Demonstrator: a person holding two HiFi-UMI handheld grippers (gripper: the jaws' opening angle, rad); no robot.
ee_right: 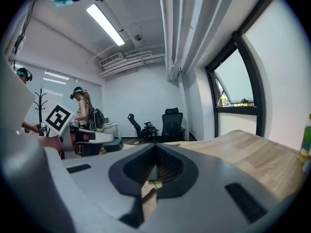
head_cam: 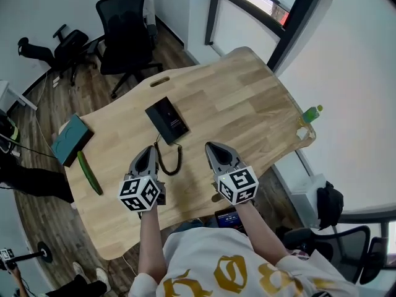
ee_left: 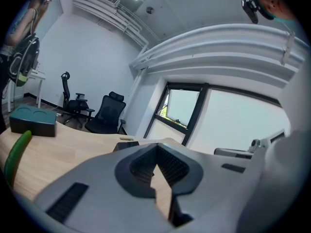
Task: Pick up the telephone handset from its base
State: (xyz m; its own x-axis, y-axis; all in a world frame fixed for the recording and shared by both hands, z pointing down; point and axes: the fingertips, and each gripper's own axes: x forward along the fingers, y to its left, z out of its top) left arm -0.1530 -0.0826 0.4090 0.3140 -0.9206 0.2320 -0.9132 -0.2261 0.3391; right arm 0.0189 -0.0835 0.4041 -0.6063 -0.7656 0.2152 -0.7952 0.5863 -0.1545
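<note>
Head overhead, tool views low, table (head_cam: 247,98) shared

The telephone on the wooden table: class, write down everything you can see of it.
The telephone is a flat, black, roughly rectangular unit, seemingly plastic, lying diagonally on the wooden table. A black coiled cord loops from its near end toward the person. The head view is too distant to show finer detail. Only the table touches it; the left gripper and right gripper are short of it.
</note>
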